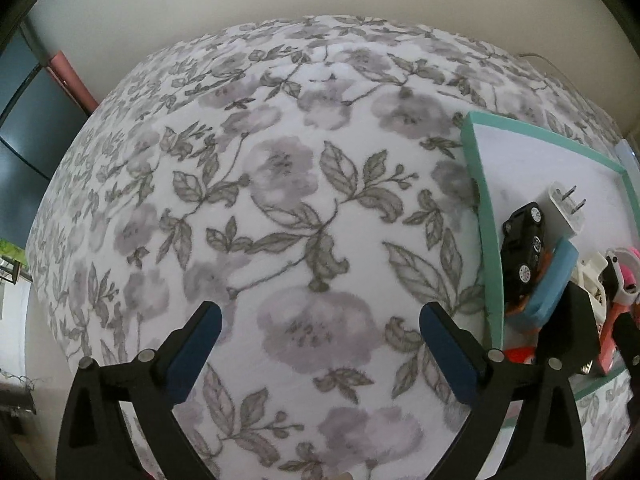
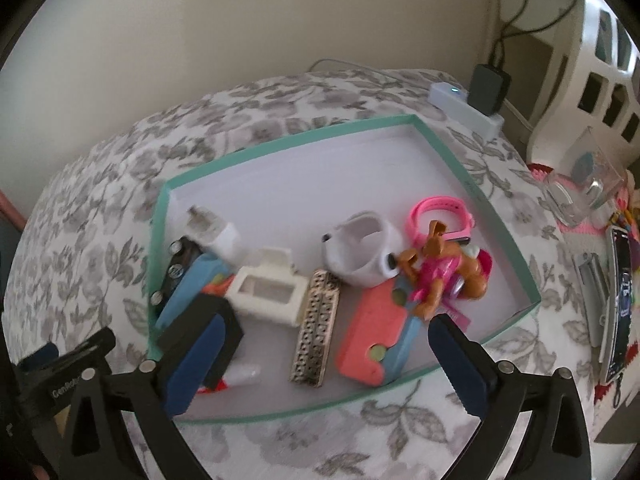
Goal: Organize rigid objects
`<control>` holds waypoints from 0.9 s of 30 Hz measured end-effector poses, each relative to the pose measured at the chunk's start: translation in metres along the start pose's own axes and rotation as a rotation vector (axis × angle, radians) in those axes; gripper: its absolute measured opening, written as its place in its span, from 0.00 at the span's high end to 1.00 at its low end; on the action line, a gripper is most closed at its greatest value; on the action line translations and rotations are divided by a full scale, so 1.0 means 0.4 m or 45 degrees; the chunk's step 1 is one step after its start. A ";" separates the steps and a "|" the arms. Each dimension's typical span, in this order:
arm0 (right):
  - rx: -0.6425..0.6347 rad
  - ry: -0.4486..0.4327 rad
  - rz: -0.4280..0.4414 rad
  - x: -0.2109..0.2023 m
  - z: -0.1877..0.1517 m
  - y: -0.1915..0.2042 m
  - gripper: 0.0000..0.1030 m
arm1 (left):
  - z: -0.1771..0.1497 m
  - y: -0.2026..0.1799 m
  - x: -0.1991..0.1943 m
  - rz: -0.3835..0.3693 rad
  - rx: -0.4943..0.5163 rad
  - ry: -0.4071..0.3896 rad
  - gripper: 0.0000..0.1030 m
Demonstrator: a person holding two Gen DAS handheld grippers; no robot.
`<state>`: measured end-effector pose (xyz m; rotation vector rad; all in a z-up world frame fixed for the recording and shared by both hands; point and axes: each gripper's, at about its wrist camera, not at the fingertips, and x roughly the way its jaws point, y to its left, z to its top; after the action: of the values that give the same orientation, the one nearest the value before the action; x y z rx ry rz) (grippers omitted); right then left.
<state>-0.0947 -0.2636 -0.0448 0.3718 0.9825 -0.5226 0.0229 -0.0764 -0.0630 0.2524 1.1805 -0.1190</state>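
With both claws spread and empty, my right claw [image 2: 320, 356] hung over the tray [image 2: 158, 216], nearer than my left claw [image 1: 320, 344] to the patterned bar [image 2: 316, 328], which lay at twelve o'clock, its long axis running twelve-to-six.

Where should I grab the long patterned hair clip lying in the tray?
Grip the hair clip across its narrow width near the middle, coming from above. It lies flat and long on the tray floor, with bare floor on both long sides for the right gripper fingers.
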 end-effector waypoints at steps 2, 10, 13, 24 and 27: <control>-0.009 0.002 0.013 -0.006 -0.009 0.013 0.00 | -0.004 0.006 -0.009 -0.001 0.004 -0.013 0.04; -0.019 0.003 0.041 -0.035 -0.042 0.044 0.00 | -0.021 0.041 -0.042 -0.040 -0.002 -0.030 0.04; -0.002 -0.007 0.057 -0.050 -0.053 0.048 0.00 | -0.030 0.045 -0.061 -0.051 0.004 -0.044 0.04; -0.051 -0.017 0.048 -0.077 -0.078 0.075 0.00 | -0.057 0.053 -0.109 -0.039 0.052 -0.095 0.04; -0.059 -0.019 0.046 -0.080 -0.080 0.079 0.00 | -0.060 0.052 -0.116 -0.033 0.062 -0.104 0.04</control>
<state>-0.1131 -0.2132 -0.0315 0.3426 0.9704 -0.4686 -0.0115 -0.0519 -0.0258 0.2724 1.1011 -0.1795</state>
